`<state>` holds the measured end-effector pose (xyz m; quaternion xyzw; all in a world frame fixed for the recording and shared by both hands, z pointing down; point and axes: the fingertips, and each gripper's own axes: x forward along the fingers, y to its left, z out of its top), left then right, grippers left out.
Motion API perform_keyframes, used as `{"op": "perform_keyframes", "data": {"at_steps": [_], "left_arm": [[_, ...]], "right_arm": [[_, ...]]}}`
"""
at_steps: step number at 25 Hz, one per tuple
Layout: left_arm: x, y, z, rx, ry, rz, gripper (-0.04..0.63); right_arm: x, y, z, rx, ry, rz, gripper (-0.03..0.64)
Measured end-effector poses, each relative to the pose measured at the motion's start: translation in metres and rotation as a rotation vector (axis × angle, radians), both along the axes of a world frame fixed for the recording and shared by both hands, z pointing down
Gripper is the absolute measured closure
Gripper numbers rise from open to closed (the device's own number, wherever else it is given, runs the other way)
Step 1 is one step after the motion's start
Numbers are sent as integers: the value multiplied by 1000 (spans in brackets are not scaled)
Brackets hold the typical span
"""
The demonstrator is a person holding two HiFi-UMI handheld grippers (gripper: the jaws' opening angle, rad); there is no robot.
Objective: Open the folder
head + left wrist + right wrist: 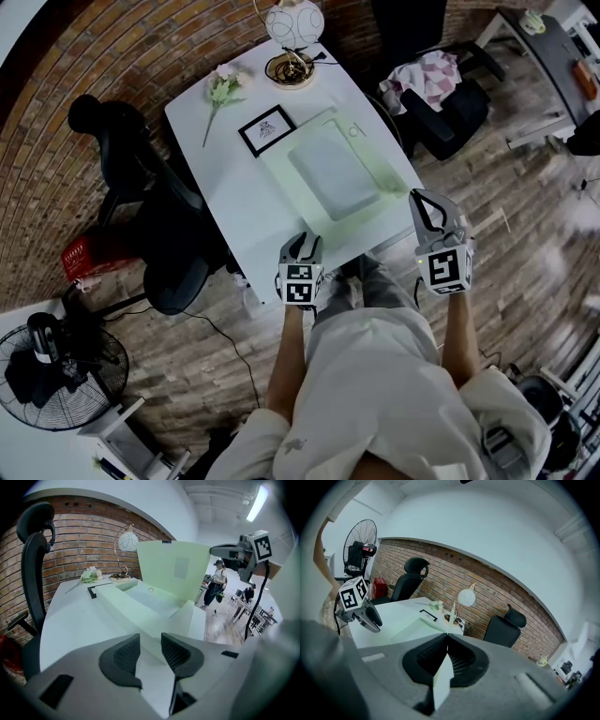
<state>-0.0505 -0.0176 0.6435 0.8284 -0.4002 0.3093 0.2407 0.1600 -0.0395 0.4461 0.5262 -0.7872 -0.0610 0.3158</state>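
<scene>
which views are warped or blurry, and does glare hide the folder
Head view: fisheye bows the table edges, the floor at right smears, the pale folder stays readable. Left gripper view: the ceiling light blows out. Right gripper view: the brick wall curves, corners go black.

Pale green folder point(333, 173) on white table point(234, 202), half open (cover standing upright, base flat).

On the white bench point(234, 192) a globe lamp point(293, 23) stands at the far end, a flower sprig point(223, 89) and a black picture frame point(266, 129) lie near it, a black office chair point(155, 225) stands alongside, and a red crate point(84, 258) sits by the brick wall point(56, 169).
</scene>
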Motion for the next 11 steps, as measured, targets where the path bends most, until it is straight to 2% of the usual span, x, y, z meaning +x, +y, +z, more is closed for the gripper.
{"op": "perform_keyframes", "data": {"at_steps": [11], "left_arm": [[-4, 0, -1, -6, -18, 19, 454]], "right_arm": [[-6, -4, 2, -6, -15, 11, 609]]}}
